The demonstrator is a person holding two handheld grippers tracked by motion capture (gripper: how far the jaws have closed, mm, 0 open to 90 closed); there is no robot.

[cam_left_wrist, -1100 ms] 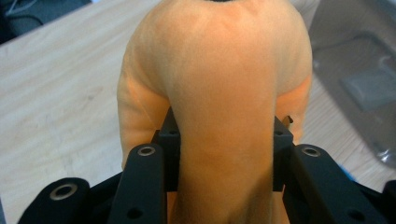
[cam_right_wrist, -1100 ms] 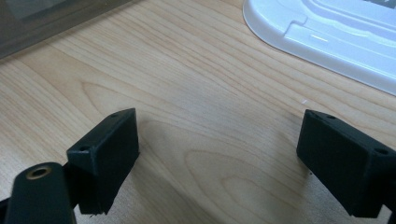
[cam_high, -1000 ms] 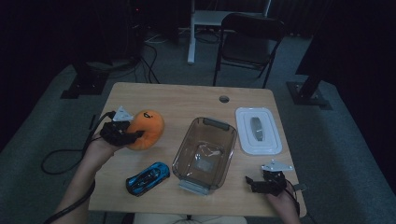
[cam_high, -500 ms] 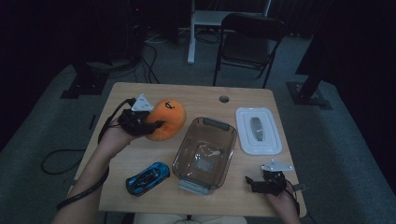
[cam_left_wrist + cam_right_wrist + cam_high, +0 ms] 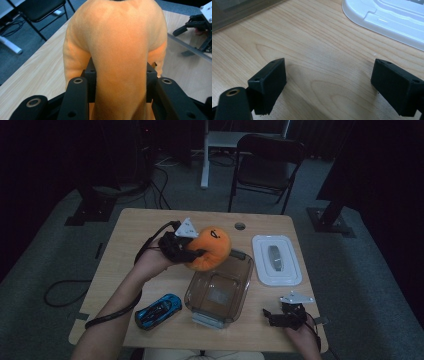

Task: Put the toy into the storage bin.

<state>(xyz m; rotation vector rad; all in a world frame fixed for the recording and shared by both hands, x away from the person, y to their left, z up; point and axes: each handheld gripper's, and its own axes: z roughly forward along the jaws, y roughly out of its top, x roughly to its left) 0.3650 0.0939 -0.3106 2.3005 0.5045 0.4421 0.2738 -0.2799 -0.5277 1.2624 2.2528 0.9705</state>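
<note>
An orange plush toy hangs in the air at the far left corner of the clear glass dish. My left gripper is shut on it, and both jaws press into the soft orange plush in the left gripper view. The dish holds nothing. My right gripper rests low on the table near the front right, jaws wide apart over bare wood. A white lid lies flat to the right of the dish, and its edge shows ahead of the right gripper.
A blue toy car lies near the front edge, left of the dish. A round cable hole sits in the tabletop at the back. A black folding chair stands behind the table. Cables trail off the table's left side.
My left gripper has carried the orange plush up and to the right, from the table's left part to the dish's far left corner. The right gripper has stayed put.
</note>
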